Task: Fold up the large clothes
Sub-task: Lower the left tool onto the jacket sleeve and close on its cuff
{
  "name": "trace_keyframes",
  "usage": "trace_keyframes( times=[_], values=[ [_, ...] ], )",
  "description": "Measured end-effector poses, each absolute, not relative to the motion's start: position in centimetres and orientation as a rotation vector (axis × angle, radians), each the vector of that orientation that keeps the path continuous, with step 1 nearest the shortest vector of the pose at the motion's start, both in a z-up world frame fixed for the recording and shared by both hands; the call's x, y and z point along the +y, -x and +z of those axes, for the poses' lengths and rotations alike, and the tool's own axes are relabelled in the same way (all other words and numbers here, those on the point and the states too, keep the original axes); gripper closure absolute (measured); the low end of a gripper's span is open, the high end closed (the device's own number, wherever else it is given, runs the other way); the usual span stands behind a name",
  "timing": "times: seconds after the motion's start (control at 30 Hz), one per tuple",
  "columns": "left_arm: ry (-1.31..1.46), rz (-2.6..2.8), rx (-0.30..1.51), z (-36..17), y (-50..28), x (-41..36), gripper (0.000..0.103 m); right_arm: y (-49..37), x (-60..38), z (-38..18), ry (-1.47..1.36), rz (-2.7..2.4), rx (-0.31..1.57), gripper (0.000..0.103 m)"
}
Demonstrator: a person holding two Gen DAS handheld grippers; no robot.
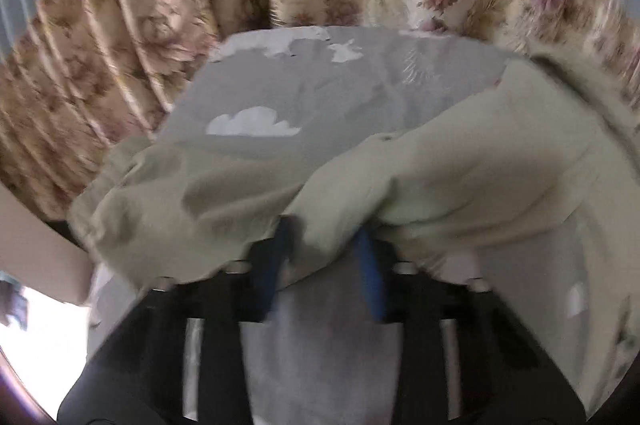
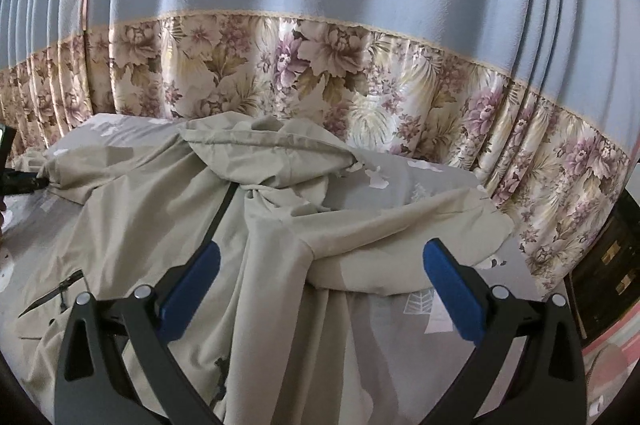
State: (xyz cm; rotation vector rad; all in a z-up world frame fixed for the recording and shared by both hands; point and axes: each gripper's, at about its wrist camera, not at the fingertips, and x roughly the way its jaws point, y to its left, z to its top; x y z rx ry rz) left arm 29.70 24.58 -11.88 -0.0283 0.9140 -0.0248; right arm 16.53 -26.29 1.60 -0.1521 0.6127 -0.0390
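Behind bed: the floral curtain [image 2: 320, 73] hangs close, blocking the far edge.
Right side: a dark cabinet [image 2: 608, 265] stands near.
Bed middle: the rumpled jacket [image 2: 160, 193] covers most of the grey sheet [image 2: 432, 181].
Between right tool [image 2: 320, 261] fingers: open space above the jacket.

Jacket [image 2: 168, 225] spread on the bed sheet [image 2: 432, 181], curtain [image 2: 320, 73] behind, cabinet [image 2: 604, 265] at right.

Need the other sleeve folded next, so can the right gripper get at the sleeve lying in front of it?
Probably yes: the right gripper hangs open just above that sleeve, with nothing between them.
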Motion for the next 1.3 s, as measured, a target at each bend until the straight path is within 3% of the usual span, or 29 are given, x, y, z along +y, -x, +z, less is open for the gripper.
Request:
trace_keyframes(
  times=[0.03,0.1,0.27,0.3,0.33,0.37,0.4,0.43,0.5,0.53,0.77,0.93,1.07,1.1,1.17,1.2,1.23,1.27,1.3],
  values=[
    [0.096,-0.063,0.926,-11.0,-30.3,25.2,0.096,-16.8,-26.2,1.6,0.157,-0.044,0.614,0.002],
    [0.165,-0.094,0.908,-8.8,-30.9,26.1,0.098,-17.1,-26.1,1.6,0.167,-0.055,0.609,0.002],
    [0.214,-0.135,0.855,-3.9,-34.6,27.9,0.096,-18.1,-26.5,1.5,0.158,-0.059,0.616,0.002],
    [0.222,-0.134,0.891,-4.0,-36.5,28.2,0.084,-18.4,-26.6,1.4,0.150,-0.057,0.621,0.002],
    [0.219,-0.082,0.912,-4.3,-38.0,28.8,0.055,-18.7,-26.6,1.3,0.141,-0.058,0.626,0.002],
    [0.203,-0.019,0.919,-4.5,-39.1,29.3,0.040,-18.9,-26.7,1.2,0.129,-0.058,0.630,0.002],
    [0.185,0.040,0.907,-4.4,-40.1,29.8,0.019,-18.9,-26.8,1.2,0.121,-0.056,0.630,0.002],
    [0.184,0.061,0.894,-4.2,-40.3,30.1,0.011,-18.9,-26.9,1.2,0.115,-0.053,0.630,0.002],
    [0.201,0.122,0.852,-3.4,-39.8,31.0,0.010,-18.9,-26.8,1.2,0.121,-0.058,0.635,0.002],
    [0.210,0.168,0.828,-2.9,-39.2,31.5,0.003,-18.8,-26.9,1.0,0.132,-0.064,0.640,0.002],
    [0.411,0.246,0.800,-3.7,-34.3,35.5,0.003,-18.7,-27.5,0.4,0.119,-0.068,0.652,0.002],
    [0.516,0.290,0.930,-10.2,-34.6,35.5,0.003,-18.8,-27.2,0.1,0.100,-0.046,0.653,0.002],
    [0.652,0.319,0.919,-12.8,-36.0,35.8,0.003,-18.2,-27.1,0.5,0.139,-0.069,0.635,0.002],
    [0.643,0.331,0.905,-12.7,-36.7,35.6,0.003,-18.1,-27.4,0.5,0.140,-0.076,0.638,0.002],
    [0.653,0.313,0.906,-12.9,-37.9,35.2,0.019,-17.9,-28.0,0.5,0.121,-0.083,0.643,0.002],
    [0.634,0.337,0.907,-12.9,-38.7,34.9,0.035,-17.9,-28.3,0.5,0.112,-0.083,0.646,0.002],
    [0.621,0.342,0.911,-12.9,-39.3,34.7,0.078,-17.9,-28.7,0.4,0.105,-0.085,0.649,0.002],
    [0.630,0.319,0.921,-13.0,-39.8,34.6,0.098,-17.8,-28.9,0.3,0.107,-0.089,0.648,0.002],
    [0.674,0.282,0.914,-13.1,-40.0,34.9,0.101,-17.8,-29.1,0.3,0.112,-0.094,0.648,0.002]
  ],
)
